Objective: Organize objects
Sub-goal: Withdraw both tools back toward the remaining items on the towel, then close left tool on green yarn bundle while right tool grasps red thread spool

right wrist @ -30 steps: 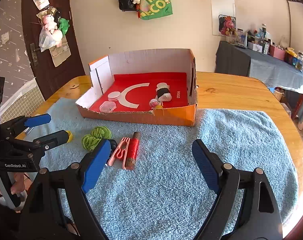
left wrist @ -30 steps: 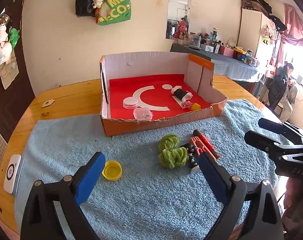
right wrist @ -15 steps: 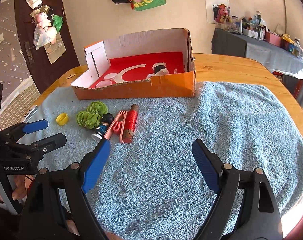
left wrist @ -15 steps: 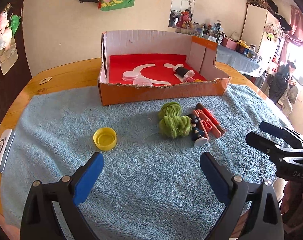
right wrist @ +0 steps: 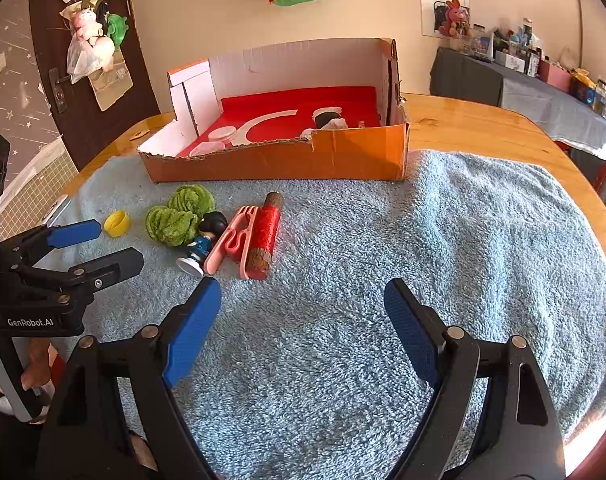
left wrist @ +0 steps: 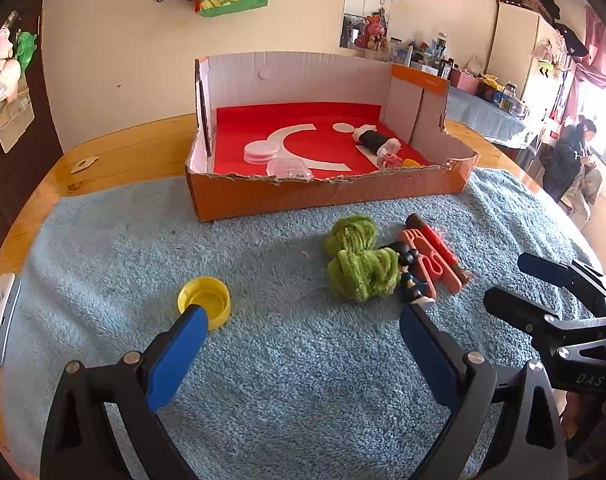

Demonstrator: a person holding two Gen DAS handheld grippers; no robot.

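Towel [left wrist: 303,380] covered the table, the box [left wrist: 327,196] at its far edge, already holding a few bits. Yarn [left wrist: 359,264], spool [right wrist: 265,236], clip [right wrist: 231,240], figure [right wrist: 203,246] and cap [left wrist: 205,300] lay loose mid-towel. Both the left gripper [left wrist: 299,336] and right gripper [right wrist: 299,312] hung wide and empty. Best to straddle one piece squarely, probably the figure, without snagging the yarn touching it.
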